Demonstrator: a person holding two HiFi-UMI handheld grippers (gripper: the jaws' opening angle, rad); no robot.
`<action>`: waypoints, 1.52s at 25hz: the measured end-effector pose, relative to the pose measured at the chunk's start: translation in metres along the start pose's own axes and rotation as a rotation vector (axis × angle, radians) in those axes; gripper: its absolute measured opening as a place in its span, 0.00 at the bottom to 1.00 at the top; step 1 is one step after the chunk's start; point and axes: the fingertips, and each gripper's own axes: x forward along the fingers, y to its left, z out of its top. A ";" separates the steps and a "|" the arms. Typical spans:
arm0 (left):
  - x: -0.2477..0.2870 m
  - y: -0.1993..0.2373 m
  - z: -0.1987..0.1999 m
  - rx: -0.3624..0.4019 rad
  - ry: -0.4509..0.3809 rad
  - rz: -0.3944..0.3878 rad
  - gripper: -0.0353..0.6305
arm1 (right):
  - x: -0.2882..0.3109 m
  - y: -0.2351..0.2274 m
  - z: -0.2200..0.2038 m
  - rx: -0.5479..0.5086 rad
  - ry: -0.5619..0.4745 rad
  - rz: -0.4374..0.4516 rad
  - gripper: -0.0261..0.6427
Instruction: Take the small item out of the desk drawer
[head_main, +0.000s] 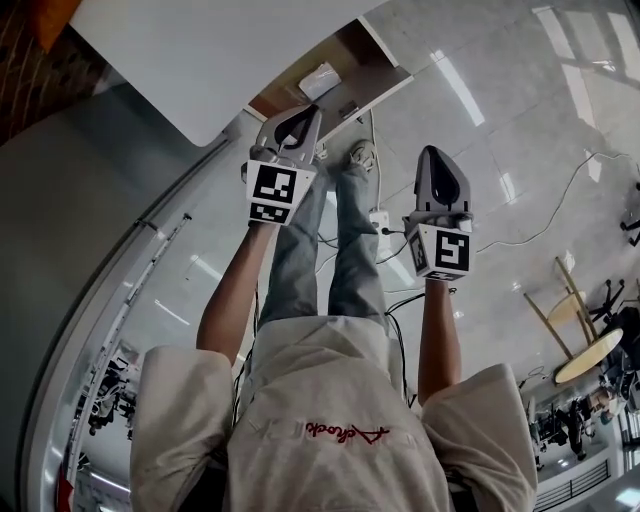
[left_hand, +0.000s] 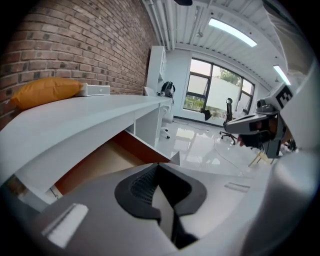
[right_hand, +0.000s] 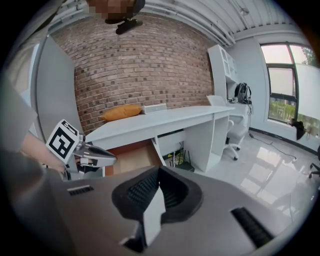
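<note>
The white desk (head_main: 200, 50) has its wood-lined drawer (head_main: 372, 75) pulled open below the top. A small white item (head_main: 320, 80) lies inside the drawer. My left gripper (head_main: 312, 110) hangs just in front of the drawer's open side, jaws shut with nothing in them. In the left gripper view the drawer floor (left_hand: 100, 160) lies just beyond the closed tips (left_hand: 159, 166). Further right and lower, my right gripper (head_main: 432, 152) is over the floor, shut and empty. The right gripper view shows the drawer (right_hand: 132, 156) and the left gripper (right_hand: 114, 159) at it.
An orange cushion (right_hand: 120, 112) and a flat white box (right_hand: 154, 108) lie on the desk by the brick wall. Cables and a power strip (head_main: 380, 218) lie on the glossy floor by the person's feet. A white office chair (right_hand: 235, 135) stands at the desk's far end.
</note>
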 end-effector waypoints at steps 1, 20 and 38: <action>0.005 0.000 0.001 0.030 0.020 -0.003 0.06 | 0.000 -0.001 0.001 0.001 -0.002 0.001 0.06; 0.087 0.009 -0.062 0.780 0.505 -0.070 0.06 | 0.002 -0.032 -0.016 0.041 0.035 0.003 0.06; 0.119 0.040 -0.114 0.719 0.701 -0.121 0.29 | 0.010 -0.026 -0.016 0.035 0.030 0.068 0.06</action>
